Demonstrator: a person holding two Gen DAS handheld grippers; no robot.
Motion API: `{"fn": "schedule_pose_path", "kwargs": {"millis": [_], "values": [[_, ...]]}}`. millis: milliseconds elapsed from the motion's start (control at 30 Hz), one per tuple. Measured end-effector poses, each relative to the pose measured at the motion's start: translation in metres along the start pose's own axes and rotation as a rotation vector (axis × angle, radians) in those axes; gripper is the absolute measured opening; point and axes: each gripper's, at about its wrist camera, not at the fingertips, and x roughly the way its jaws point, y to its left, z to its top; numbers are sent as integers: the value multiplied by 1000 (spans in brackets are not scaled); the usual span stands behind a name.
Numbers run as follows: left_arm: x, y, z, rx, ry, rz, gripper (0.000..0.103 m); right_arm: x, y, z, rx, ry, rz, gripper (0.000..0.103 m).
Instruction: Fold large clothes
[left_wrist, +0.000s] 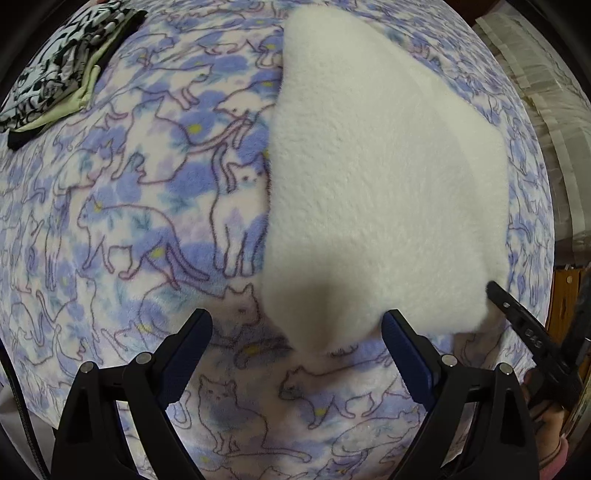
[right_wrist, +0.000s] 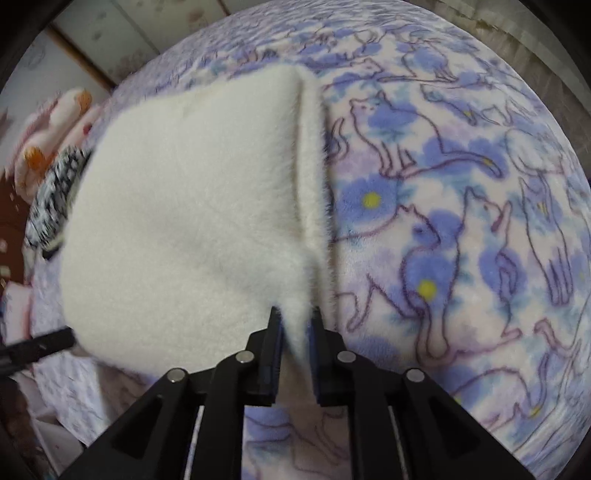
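A white fleece garment (left_wrist: 376, 184) lies folded on a bed blanket (left_wrist: 129, 221) printed with blue flowers and cats. My left gripper (left_wrist: 297, 325) hovers open over the garment's near corner, one finger on each side of it, touching nothing. My right gripper (right_wrist: 297, 321) has its jaws narrow, with the garment's (right_wrist: 192, 221) folded edge pinched between the pads. That edge rises into a ridge running away from the fingers. In the left wrist view, one finger of the right gripper (left_wrist: 517, 317) shows at the garment's near right corner.
A stack of folded black-and-white patterned clothes (left_wrist: 55, 74) lies at the blanket's far left and also shows beyond the garment (right_wrist: 55, 199). Plush toys (right_wrist: 55, 122) lie past the bed edge. Wooden furniture (left_wrist: 561, 295) stands right of the bed. A hand (left_wrist: 550, 424) holds the right gripper.
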Motion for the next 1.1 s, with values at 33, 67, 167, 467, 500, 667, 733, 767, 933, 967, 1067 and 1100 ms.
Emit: {"fn": "schedule_pose_path", "kwargs": {"millis": [33, 67, 167, 467, 500, 667, 733, 767, 933, 967, 1067, 1100], "values": [[-5, 1, -3, 8, -21, 2, 88, -8, -3, -1, 15, -15, 14, 19], [-11, 0, -7, 21, -46, 5, 87, -18, -5, -1, 30, -36, 30, 20], [-24, -5, -18, 68, -92, -7, 69, -54, -8, -7, 105, -150, 121, 22], [-21, -49, -22, 106, -109, -272, 5, -52, 62, -32, -29, -138, 286, 0], [-15, -53, -20, 100, -103, -278, 5, -45, 70, -34, -51, -138, 265, 0], [7, -59, -13, 80, -68, -311, 0, -17, 87, -35, -48, -139, 301, 0], [18, -56, -7, 55, -47, -315, 0, -1, 91, -32, -59, -112, 266, 0], [25, -53, -5, 43, -35, -305, 0, 8, 93, -30, -67, -85, 241, 0], [35, -41, 0, 9, 6, -285, 1, 25, 87, -19, -117, -6, 255, 0], [31, -37, 1, 19, -4, -270, 1, 22, 85, -18, -143, -10, 225, 0], [18, -19, 3, 13, -34, -271, 1, 17, 70, -18, -162, -15, 164, 0], [16, -12, 3, 1, -29, -292, 1, 15, 61, -19, -146, -14, 148, 0]]}}
